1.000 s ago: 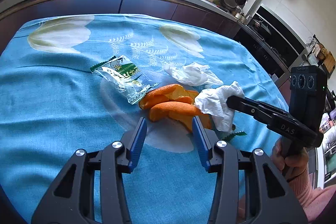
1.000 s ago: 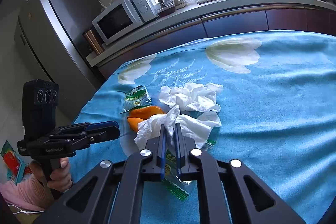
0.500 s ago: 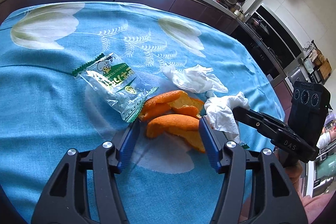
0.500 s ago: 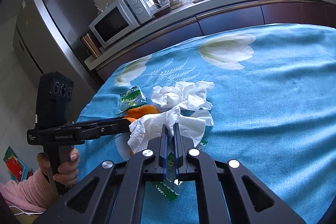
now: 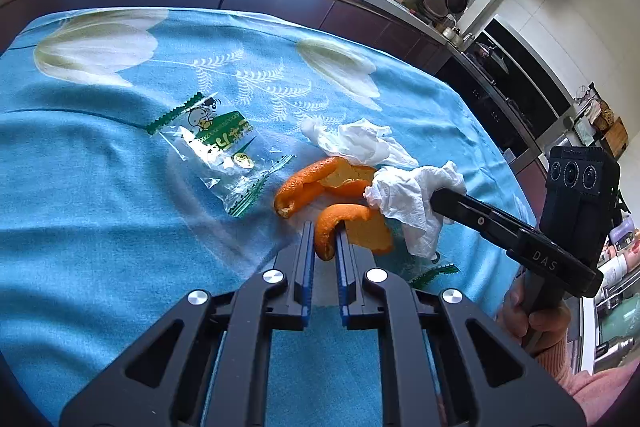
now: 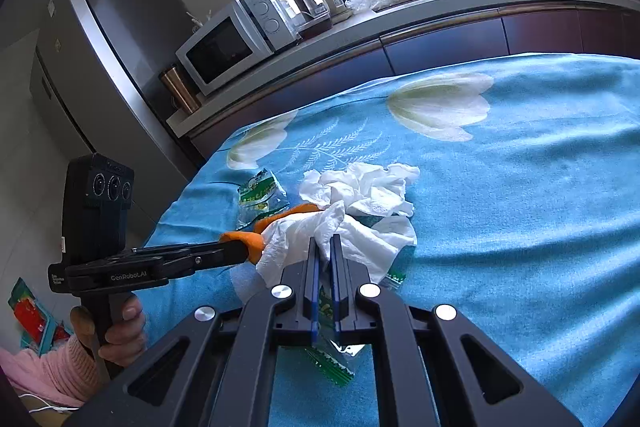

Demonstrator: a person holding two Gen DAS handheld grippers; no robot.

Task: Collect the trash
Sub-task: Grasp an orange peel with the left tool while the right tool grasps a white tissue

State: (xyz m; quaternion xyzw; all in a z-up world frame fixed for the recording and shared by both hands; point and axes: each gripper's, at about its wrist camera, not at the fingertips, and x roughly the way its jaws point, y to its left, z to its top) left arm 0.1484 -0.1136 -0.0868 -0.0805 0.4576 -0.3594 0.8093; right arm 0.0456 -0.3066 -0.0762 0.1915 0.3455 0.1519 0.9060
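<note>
Orange peel (image 5: 340, 227), judged light, stiff and curled, is pinched at its rim at lower centre by the closed left gripper (image 5: 323, 247), while soft tissue (image 6: 320, 239) is clamped by the right gripper (image 6: 325, 255).

The table (image 5: 100, 227) is covered by a blue cloth printed with white flowers. On it lie a clear green-edged snack wrapper (image 5: 218, 151), a curled orange peel (image 5: 316, 179) just beside it, and a crumpled white tissue (image 5: 356, 143) touching the peel's far side.
</note>
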